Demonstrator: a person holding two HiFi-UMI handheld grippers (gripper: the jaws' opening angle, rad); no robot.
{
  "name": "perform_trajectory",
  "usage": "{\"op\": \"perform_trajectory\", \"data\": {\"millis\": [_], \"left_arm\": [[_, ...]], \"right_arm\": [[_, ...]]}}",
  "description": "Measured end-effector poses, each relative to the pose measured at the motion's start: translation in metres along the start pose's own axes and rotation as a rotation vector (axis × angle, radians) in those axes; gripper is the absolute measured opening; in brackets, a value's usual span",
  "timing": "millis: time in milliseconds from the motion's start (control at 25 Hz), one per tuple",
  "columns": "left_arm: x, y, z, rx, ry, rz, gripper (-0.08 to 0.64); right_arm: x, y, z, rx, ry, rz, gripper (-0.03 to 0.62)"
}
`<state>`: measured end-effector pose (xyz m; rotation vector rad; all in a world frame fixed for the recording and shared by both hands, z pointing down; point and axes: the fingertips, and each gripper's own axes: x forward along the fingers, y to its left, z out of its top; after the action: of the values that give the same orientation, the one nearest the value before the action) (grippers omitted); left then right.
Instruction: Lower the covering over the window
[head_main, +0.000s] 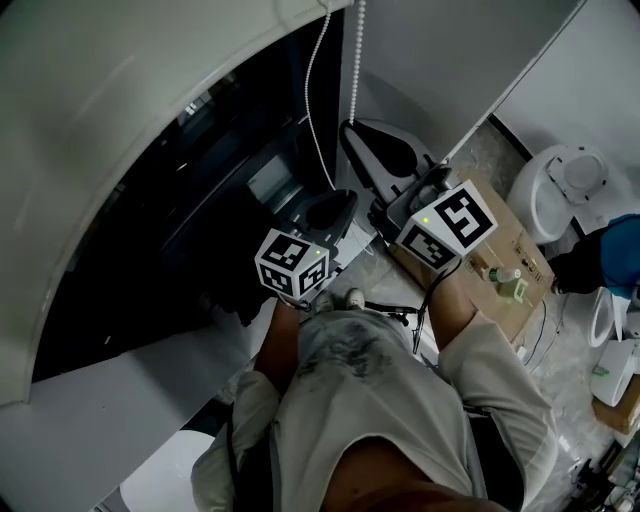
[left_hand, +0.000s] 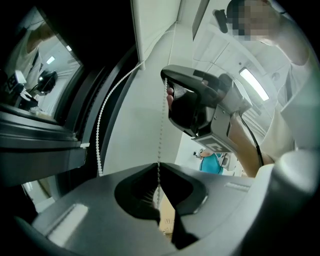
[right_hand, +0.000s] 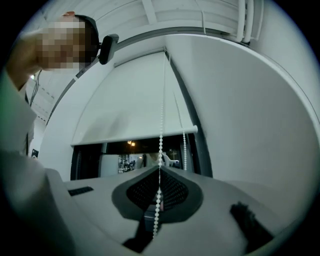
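Observation:
A white bead chain (head_main: 355, 60) hangs in two strands beside the dark window (head_main: 200, 200). In the right gripper view the white roller blind (right_hand: 130, 110) covers the upper part of the window, its bottom bar above the dark pane. My right gripper (right_hand: 160, 169) is shut on one chain strand (right_hand: 160, 145), which runs down between its jaws. Lower on the chain, my left gripper (left_hand: 159, 167) is also shut on a strand (left_hand: 161, 130). The left gripper view shows the right gripper (left_hand: 195, 107) higher on the same strand. In the head view both grippers (head_main: 335, 205) (head_main: 352, 130) sit by the window's right edge.
A cardboard box (head_main: 520, 240) with a green bottle (head_main: 508, 283) stands on the floor at my right. White ceramic fixtures (head_main: 565, 185) lie beyond it. The white sill (head_main: 140, 380) runs below the window, and a white wall (head_main: 440, 50) meets the frame by the chain.

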<state>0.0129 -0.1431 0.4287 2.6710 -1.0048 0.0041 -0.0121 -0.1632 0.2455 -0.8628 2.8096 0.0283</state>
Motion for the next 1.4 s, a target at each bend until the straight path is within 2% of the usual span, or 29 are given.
{"op": "perform_trajectory", "data": {"millis": [600, 1080, 1240, 1400], "left_arm": [[-0.002, 0.020, -0.075, -0.091, 0.137, 0.046, 0.018], [-0.005, 0.027, -0.129, -0.147, 0.237, 0.053, 0.018], [-0.007, 0.026, -0.144, -0.155, 0.244, 0.050, 0.020], [-0.014, 0.018, -0.146, -0.144, 0.231, 0.011, 0.034]], "right_arm": [[-0.004, 0.000, -0.079, 0.104, 0.134, -0.024, 0.018], [-0.016, 0.003, -0.133, 0.174, 0.241, -0.040, 0.018], [-0.020, 0.005, -0.148, 0.196, 0.263, -0.042, 0.018], [-0.023, 0.002, -0.149, 0.202, 0.255, -0.051, 0.018]]}}
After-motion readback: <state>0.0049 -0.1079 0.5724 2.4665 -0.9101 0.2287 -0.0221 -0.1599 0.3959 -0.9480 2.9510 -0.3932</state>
